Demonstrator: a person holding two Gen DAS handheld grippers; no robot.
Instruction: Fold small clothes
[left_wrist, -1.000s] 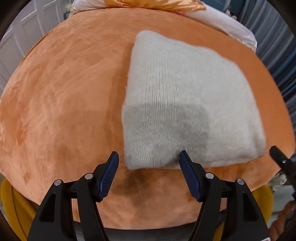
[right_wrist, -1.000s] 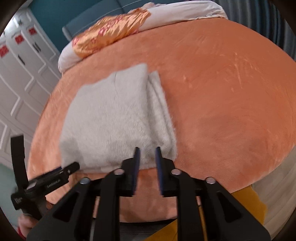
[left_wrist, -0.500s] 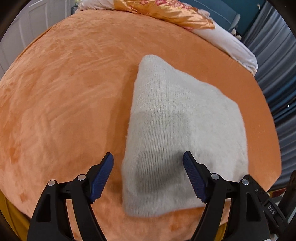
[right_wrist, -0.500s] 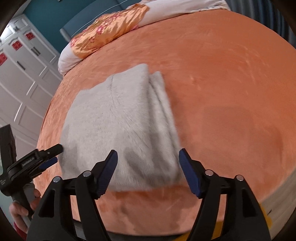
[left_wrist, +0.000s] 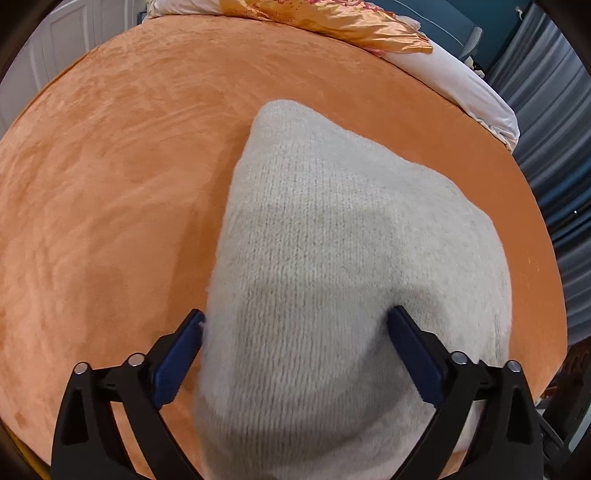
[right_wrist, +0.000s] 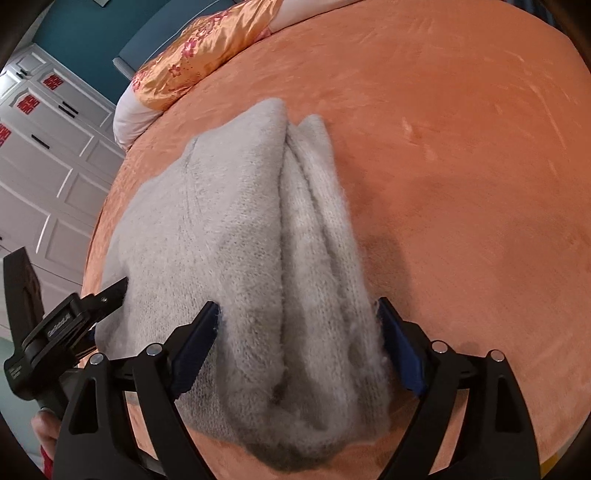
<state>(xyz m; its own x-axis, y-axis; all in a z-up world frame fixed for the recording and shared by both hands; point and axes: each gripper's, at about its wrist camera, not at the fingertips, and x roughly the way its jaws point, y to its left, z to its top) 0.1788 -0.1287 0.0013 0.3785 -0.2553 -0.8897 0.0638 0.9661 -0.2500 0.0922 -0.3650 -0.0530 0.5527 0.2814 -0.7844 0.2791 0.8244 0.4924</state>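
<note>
Grey fuzzy knit garment (right_wrist: 236, 236), folded, layered.

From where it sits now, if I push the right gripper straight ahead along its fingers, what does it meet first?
The folded grey knit garment: the right gripper is open with the stacked folds already lying between its fingers, so it would likely bunch them. Beyond lies the orange blanket.

Fuzzy knit sweater (left_wrist: 332, 258); velvety bedspread (left_wrist: 110, 184)
</note>
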